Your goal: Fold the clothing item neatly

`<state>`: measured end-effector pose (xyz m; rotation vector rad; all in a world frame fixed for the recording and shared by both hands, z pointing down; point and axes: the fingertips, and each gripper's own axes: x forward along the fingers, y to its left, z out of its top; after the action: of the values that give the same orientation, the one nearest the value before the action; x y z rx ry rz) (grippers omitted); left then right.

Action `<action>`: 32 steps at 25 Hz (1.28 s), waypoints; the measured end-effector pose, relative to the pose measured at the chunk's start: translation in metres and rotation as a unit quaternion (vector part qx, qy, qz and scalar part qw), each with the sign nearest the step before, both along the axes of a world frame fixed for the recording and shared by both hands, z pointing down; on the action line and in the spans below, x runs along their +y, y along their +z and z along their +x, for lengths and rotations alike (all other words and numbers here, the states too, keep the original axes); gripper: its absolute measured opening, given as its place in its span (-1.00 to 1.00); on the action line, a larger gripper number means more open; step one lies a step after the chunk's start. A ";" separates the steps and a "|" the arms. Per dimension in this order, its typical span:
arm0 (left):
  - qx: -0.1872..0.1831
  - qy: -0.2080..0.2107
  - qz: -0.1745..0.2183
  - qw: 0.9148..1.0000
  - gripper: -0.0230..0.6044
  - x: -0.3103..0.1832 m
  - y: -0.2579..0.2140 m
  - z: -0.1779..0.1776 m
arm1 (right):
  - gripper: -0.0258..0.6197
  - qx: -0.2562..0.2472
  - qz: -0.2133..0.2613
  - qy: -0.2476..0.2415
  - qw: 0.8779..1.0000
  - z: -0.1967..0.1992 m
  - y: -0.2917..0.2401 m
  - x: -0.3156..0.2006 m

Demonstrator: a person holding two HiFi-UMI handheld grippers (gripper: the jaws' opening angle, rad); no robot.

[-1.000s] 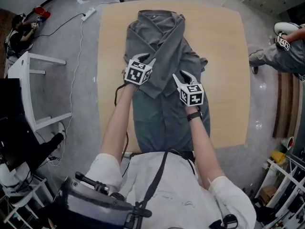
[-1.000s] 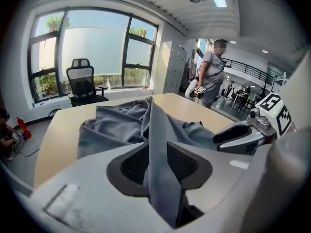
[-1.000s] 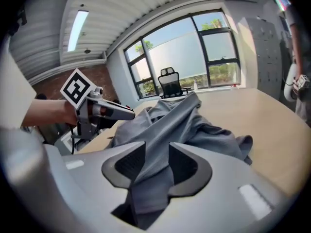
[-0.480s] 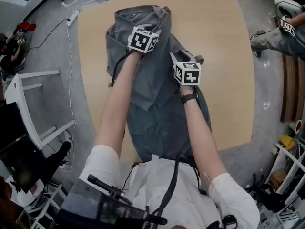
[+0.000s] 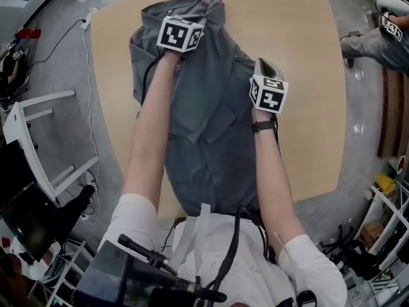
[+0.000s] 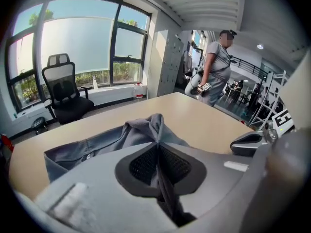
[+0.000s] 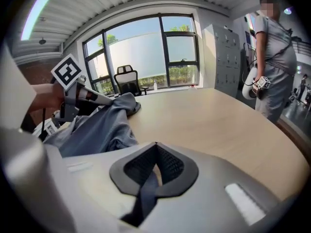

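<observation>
On the pale wooden table [image 5: 307, 107] the grey long-sleeved shirt [image 5: 204, 133] lies lengthwise, collar at the far end and hem reaching the near edge by the person's body, with its sleeves already crossed over the front. A second ago both grippers hung with jaws spread above those crossed sleeves at mid-shirt. Since then they have travelled to the far part of the garment: the left gripper [image 6: 157, 152] now sits at the collar end on the left, and the right gripper [image 5: 263, 68] at the shirt's right edge, nearer than the collar. Both pairs of jaws have just been closing. In each gripper view the dark pads meet, with a strip of grey cloth caught between them, so each is pinching the shirt. The left one has gathered a small peak of cloth just beyond its tips. With both upper corners gripped, the sleeve stage looks finished. The likely next step is carrying the collar end back toward the hem to halve the shirt, keeping the two sides level so that the crossed sleeves do not slide out.
</observation>
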<state>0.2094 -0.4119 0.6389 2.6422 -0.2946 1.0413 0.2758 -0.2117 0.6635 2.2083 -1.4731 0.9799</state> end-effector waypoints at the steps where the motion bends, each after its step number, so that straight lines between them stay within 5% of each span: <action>1: 0.003 -0.005 -0.007 1.000 -0.87 -0.003 -0.001 -0.002 | -0.91 0.006 0.005 -0.016 1.000 0.004 -0.002 0.001; 3: -0.001 -0.004 -0.010 1.000 -0.87 -0.004 -0.001 -0.007 | -0.90 0.037 0.017 -0.102 0.994 -0.008 -0.007 -0.014; 6: -0.006 -0.002 -0.012 1.000 -0.87 -0.003 0.006 -0.010 | -0.19 0.053 -0.003 -0.232 0.971 -0.048 0.001 -0.042; 7: -0.003 -0.003 -0.016 1.000 -0.87 -0.003 0.006 -0.011 | -0.17 0.046 -0.022 -0.247 0.968 -0.056 0.009 -0.046; 9: 0.000 -0.006 -0.018 1.000 -0.87 -0.003 0.005 -0.010 | -0.74 0.037 -0.042 -0.234 0.971 -0.057 0.020 -0.046; 16: -0.004 0.009 -0.033 0.999 -0.86 -0.004 0.007 0.000 | -0.79 -0.062 0.023 -0.089 0.994 -0.003 0.009 -0.018; 20: -0.007 -0.007 -0.028 1.000 -0.62 -0.009 0.012 -0.007 | -0.66 -0.008 -0.025 -0.071 0.997 0.012 0.013 -0.013; 23: 0.021 -0.047 0.005 0.999 -0.54 -0.019 -0.021 -0.051 | -0.77 0.076 -0.034 -0.039 0.996 0.032 -0.010 0.010; 25: 0.028 -0.069 0.021 0.997 -0.54 -0.006 -0.041 -0.095 | -0.67 0.083 -0.009 -0.050 0.995 0.023 -0.029 0.020; 28: 0.002 -0.092 0.017 0.996 -0.55 0.047 -0.039 -0.164 | -0.65 0.040 0.040 -0.130 0.990 -0.040 -0.047 0.018; 32: -0.043 -0.114 -0.048 0.991 -0.56 0.138 0.000 -0.224 | -0.66 -0.014 0.045 -0.257 0.965 -0.154 -0.043 0.026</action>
<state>-0.0150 -0.2740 0.6389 2.4136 -0.5379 1.0654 0.1222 -0.1858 0.6205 1.7198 -1.9948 0.7780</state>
